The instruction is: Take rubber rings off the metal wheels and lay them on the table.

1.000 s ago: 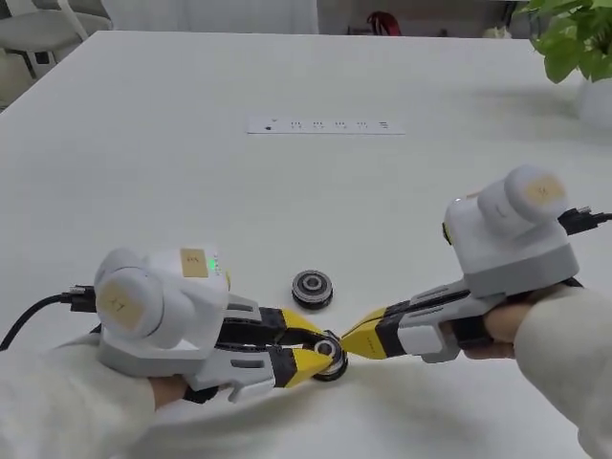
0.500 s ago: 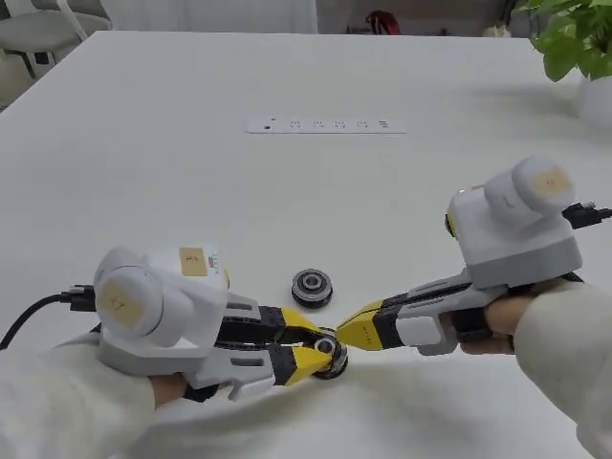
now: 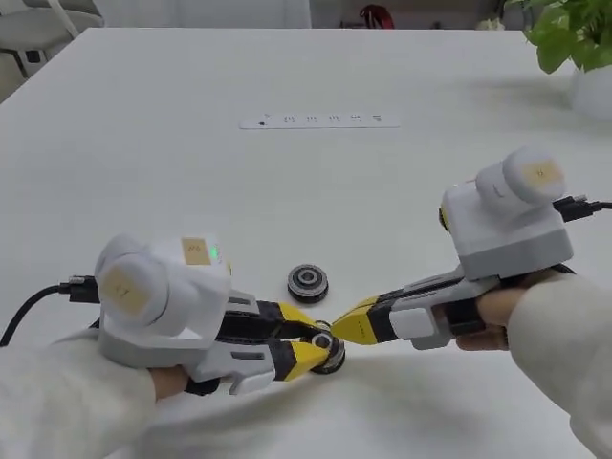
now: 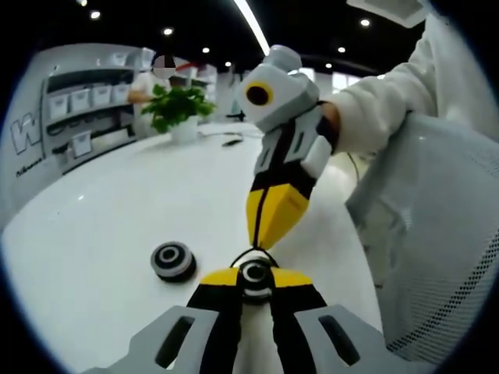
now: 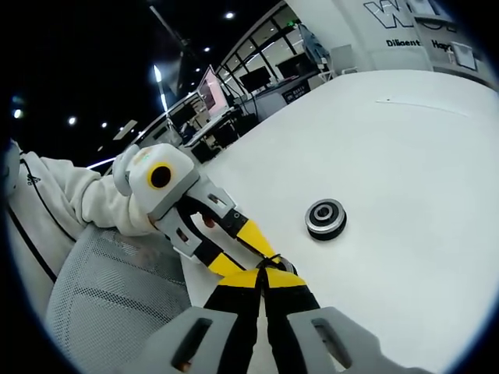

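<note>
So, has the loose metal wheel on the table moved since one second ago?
No. The loose wheel lies at the same spot below the power strip as before; the whole head view shifted slightly, so the camera moved, not the wheel.

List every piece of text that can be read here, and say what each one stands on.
"W": large wall lettering in the left gripper view; the rest is cut off.
"Diligen": small wall line in the right gripper view; the remainder is blurred.
White strip on the table: markings too small to read.
Tan sticker on the left gripper: marks too faint to read.
</note>
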### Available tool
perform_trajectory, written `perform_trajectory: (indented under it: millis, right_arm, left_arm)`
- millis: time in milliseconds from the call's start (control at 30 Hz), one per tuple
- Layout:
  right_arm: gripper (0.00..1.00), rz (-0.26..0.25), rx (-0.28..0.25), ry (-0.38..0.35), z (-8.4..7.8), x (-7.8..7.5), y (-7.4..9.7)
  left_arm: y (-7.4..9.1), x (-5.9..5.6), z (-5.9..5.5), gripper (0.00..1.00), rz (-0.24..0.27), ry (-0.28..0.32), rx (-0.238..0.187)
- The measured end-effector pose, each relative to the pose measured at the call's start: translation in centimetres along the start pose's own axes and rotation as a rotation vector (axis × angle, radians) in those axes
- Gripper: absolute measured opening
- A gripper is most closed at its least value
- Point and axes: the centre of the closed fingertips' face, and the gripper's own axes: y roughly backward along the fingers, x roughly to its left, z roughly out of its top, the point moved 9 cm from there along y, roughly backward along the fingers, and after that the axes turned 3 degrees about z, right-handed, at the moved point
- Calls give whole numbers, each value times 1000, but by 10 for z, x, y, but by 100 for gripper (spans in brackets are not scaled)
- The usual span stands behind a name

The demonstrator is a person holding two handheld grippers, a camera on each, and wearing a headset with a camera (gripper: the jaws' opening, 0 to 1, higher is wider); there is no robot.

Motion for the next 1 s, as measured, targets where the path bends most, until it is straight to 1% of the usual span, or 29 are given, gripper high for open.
perform_trajectory:
  millis: [133,333,400,500,567,667,733,800,900,1000]
  right_arm:
    - [0,8,-1,-21,-1,-1,0]
    - [0,7,-5,-36,-2,-2,1]
    - [0,6,-9,-35,-1,-3,2]
    - [0,6,-15,-37,0,-3,3]
    - [0,4,-22,-39,1,-3,4]
    - [0,3,-37,-47,3,-4,7]
    - [0,1,-47,-49,4,-4,9]
    - [0,-1,-54,-51,5,-4,10]
    - [0,-2,-67,-53,6,-3,12]
    - [0,-4,-77,-53,8,-3,13]
  left_arm:
    - [0,0,2,14,0,-2,23]
    - [5,-1,5,17,-17,-10,38]
    - [8,-3,9,21,-31,-16,38]
    - [14,-6,15,26,-43,-42,28]
    - [16,-7,18,31,-47,-52,27]
    - [21,-6,21,35,-53,-58,24]
    - [24,-4,23,38,-43,-54,9]
    - [27,-1,26,43,-22,-51,-4]
    - [32,3,29,50,2,-50,-10]
    - [38,6,34,55,27,-52,-29]
